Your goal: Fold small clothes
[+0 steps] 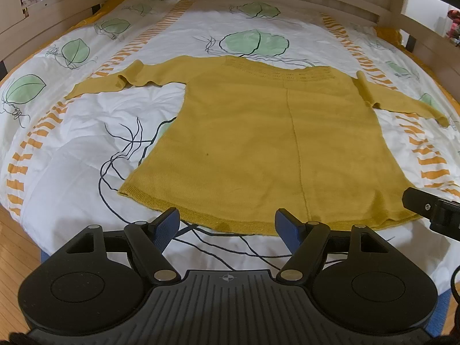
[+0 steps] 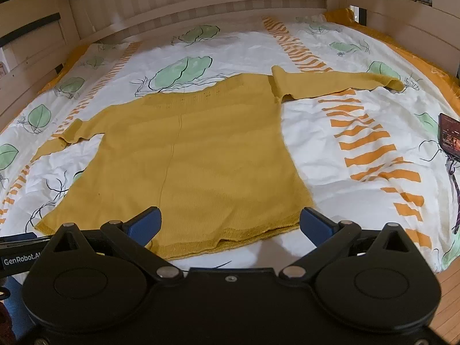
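Hovering at the near edge of the bed [image 1: 72, 158], both grippers sit just short of the hem [image 1: 230, 224], and nothing is folded yet. The sweater [image 1: 258, 132] lies flat and fully spread on the quilt, neck towards twelve o'clock, hem at six. One sleeve [image 1: 115, 82] runs out to nine o'clock, the other [image 2: 339, 82] to three (each with a small kink near the shoulder, otherwise straight). The left gripper [image 1: 227, 227] has its jaws spread wide and empty, over the hem's left half. The right gripper [image 2: 230, 224] is likewise released, blue pads either side of the hem's right corner, gripping nothing. A phone [image 2: 450, 138] rests at the quilt's edge, around three o'clock. My read: this is the starting line. Sleeves still need bringing in, then the body folding over; all of it remains.
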### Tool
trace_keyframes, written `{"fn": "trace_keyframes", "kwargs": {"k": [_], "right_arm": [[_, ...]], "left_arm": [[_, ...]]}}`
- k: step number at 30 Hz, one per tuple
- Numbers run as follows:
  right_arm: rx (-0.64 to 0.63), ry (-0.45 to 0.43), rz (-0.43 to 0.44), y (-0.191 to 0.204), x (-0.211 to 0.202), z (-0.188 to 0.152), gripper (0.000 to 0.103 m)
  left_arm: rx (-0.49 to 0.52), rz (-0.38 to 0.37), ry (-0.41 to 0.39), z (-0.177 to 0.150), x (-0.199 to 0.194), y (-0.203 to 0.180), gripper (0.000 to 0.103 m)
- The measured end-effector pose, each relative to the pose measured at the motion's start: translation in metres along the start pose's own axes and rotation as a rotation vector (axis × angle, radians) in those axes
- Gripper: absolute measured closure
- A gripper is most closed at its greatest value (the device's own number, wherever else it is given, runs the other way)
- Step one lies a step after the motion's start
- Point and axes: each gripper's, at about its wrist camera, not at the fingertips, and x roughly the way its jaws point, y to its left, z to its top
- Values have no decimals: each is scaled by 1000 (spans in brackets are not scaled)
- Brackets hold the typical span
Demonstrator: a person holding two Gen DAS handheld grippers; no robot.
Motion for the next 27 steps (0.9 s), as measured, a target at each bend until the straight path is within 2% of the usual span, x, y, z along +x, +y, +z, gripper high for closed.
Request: {"fn": "trace_keyframes", "kwargs": {"k": [27], "right_arm": [[4,17,5,2,4,-1,1]], "left_arm": [[0,-1,-1,-1,0,1,31]]}}
